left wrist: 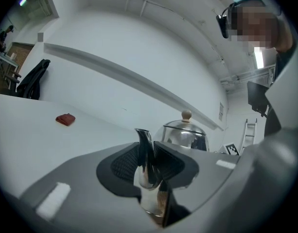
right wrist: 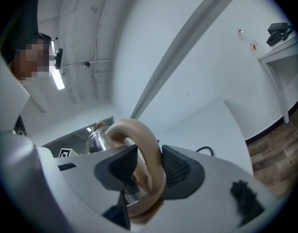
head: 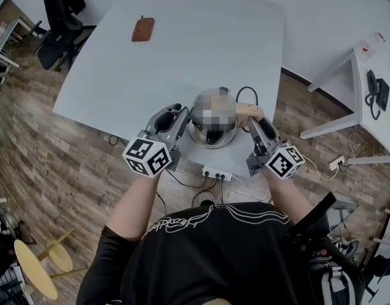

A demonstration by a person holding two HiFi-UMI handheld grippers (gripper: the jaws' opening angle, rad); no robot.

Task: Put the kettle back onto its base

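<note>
A shiny steel kettle (head: 200, 131) with a tan handle (head: 249, 111) is at the near edge of the white table (head: 182, 49). My left gripper (head: 182, 116) is shut on its spout (left wrist: 145, 154), which stands between the dark ribbed pads. My right gripper (head: 253, 122) is shut on the curved handle (right wrist: 151, 164). The domed lid with its wooden knob (left wrist: 186, 114) shows past the left jaws. A black cable (head: 245, 93) loops on the table just behind the kettle. The base cannot be made out beneath the kettle, and whether the kettle rests on anything is hidden.
A red-brown pouch (head: 142, 29) lies far back on the table. A white power strip (head: 217, 173) lies on the wooden floor below the table's near edge. A black office chair (head: 58, 24) stands at the left, a second white desk (head: 373, 116) at the right.
</note>
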